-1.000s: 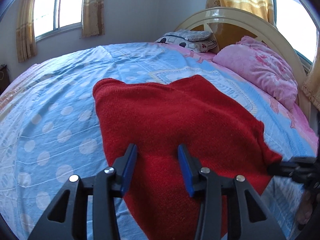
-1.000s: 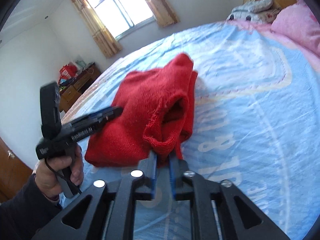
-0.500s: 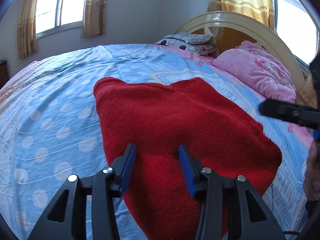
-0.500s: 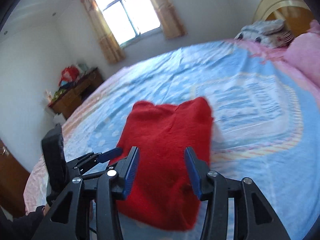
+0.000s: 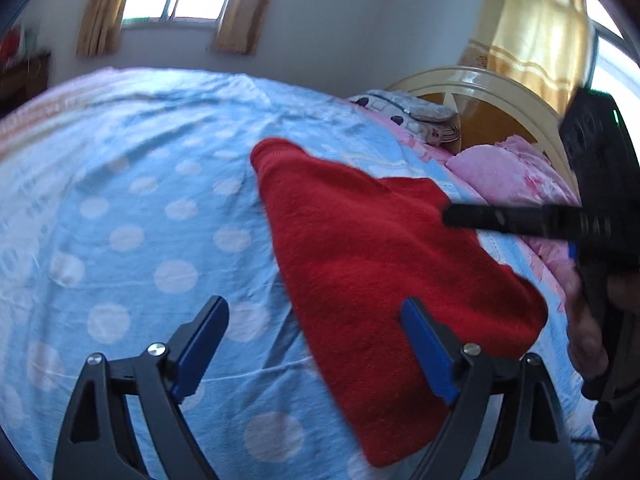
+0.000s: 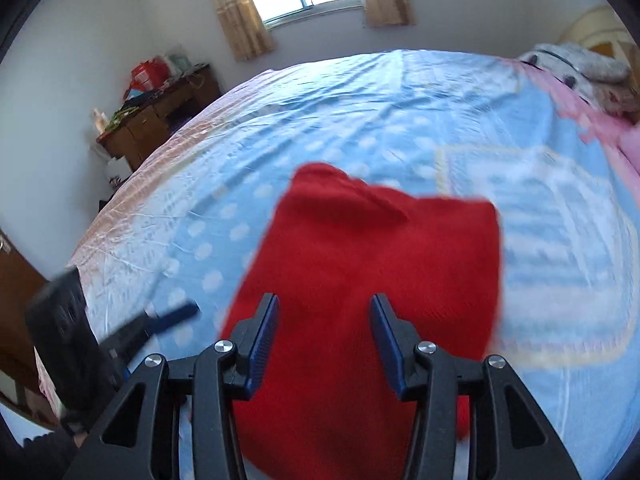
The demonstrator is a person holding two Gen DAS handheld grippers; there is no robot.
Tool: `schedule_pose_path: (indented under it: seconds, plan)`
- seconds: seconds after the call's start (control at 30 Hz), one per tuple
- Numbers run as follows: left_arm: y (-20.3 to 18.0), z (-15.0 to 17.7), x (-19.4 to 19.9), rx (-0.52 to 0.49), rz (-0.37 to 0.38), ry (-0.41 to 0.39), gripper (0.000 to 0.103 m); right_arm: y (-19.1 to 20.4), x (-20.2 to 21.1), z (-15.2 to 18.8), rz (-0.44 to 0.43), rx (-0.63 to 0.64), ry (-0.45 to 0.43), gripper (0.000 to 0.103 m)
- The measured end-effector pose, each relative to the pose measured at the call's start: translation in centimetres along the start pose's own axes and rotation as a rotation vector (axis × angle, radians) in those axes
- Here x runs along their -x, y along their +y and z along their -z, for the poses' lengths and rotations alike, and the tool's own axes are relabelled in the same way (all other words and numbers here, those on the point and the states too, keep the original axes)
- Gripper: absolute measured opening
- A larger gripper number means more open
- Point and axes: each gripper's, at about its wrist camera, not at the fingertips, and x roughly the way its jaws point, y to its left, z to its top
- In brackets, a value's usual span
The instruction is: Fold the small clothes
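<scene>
My left gripper (image 5: 314, 344) has just been opening, jaws wide and empty above the sheet (image 5: 120, 208). My right gripper (image 6: 324, 340) stands parted, gripping nothing. The red garment (image 6: 372, 264) lies folded, flat on the sheet.

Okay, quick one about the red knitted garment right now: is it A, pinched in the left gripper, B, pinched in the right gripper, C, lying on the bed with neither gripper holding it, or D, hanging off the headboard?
C: the red garment lies flat on the blue dotted sheet, and both the left gripper and the right gripper have open jaws with nothing clamped between their pads.
</scene>
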Motion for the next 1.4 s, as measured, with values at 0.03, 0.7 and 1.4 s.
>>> schedule_pose_path:
  seconds: [0.03, 0.7, 1.4]
  plan:
    - [0.0, 0.0, -0.2, 0.007, 0.011, 0.007, 0.091, 0.5, -1.1, -0.9, -0.006, 0.012, 0.023, 0.048]
    - [0.4, 0.3, -0.3, 0.028, -0.003, 0.015, 0.098, -0.4, -0.7, 1.0, -0.005, -0.009, 0.029, 0.047]
    - [-3.0, 0.8, -1.3, -0.181, -0.136, 0.058, 0.103, -5.9, 3.8, 10.4, -0.098, -0.077, -0.051, 0.047]
